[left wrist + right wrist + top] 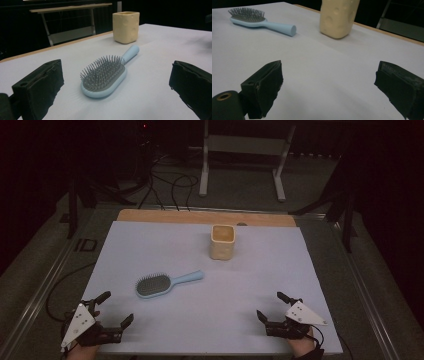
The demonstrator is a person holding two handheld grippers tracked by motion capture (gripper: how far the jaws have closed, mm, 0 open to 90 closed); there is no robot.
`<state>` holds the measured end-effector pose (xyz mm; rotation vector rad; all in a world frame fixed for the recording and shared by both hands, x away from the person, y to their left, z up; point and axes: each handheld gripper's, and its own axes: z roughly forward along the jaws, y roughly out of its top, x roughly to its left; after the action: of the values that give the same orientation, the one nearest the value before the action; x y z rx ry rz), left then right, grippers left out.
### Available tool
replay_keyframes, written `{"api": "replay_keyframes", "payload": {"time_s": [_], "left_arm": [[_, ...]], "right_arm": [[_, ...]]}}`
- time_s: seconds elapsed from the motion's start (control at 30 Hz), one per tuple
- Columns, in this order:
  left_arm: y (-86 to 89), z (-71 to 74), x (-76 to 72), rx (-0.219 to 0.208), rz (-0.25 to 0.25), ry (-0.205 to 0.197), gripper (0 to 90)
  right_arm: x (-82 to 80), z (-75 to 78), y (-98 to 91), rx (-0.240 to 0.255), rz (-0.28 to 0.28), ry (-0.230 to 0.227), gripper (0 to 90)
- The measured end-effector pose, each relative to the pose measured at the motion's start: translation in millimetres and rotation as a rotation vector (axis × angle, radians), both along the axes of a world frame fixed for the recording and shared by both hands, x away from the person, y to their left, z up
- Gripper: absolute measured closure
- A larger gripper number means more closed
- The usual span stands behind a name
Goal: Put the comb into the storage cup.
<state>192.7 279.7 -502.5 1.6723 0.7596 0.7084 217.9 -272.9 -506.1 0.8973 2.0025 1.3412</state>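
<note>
Ahead of the left gripper [116, 308], near its spread jaws but untouched, lies a light-blue hairbrush [160, 284] on the pale sheet [150, 245], bristles up, its handle pointing away toward a cream cup [222, 242]; the cup stands upright beyond the handle's end, apart from it. Well to the brush's other side, the right gripper [270, 306] rests at the sheet's near edge, its jaws likewise wide apart with nothing between them; the cup stands well ahead of it.
</note>
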Motion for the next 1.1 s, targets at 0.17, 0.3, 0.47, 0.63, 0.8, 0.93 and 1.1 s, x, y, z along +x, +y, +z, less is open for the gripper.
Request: {"api": "replay_keyframes", "payload": {"time_s": [0.17,0.3,0.47,0.63,0.8,0.93,1.1], "left_arm": [[0.8,0.5,-1.4,0.003,0.007,0.004,0.0],[1.9,-0.3,-0.8,0.001,0.006,0.013,0.0],[1.6,1.1,-2.2,-0.001,-0.002,0.004,0.0],[1.5,1.2,-2.0,-0.005,-0.011,0.008,0.0],[0.1,2.9,-1.1,-0.018,-0.015,0.020,0.0],[-1.8,9.0,-3.1,-0.012,-0.020,0.002,0.0],[-3.3,14.1,1.1,-0.038,-0.057,0.005,0.0]], "right_arm": [[-5.4,3.1,4.0,-0.013,0.023,-0.023,7.5],[-5.0,2.5,5.4,-0.028,0.026,-0.027,7.5],[-4.6,2.0,6.5,-0.028,0.027,-0.026,7.6],[-5.3,3.6,4.7,-0.011,0.004,-0.034,7.6],[-5.7,3.2,5.8,-0.018,0.004,-0.038,7.6],[-6.4,3.2,7.3,-0.026,0.011,-0.042,7.6],[-6.1,4.0,8.8,-0.015,0.002,-0.040,7.6]]}}
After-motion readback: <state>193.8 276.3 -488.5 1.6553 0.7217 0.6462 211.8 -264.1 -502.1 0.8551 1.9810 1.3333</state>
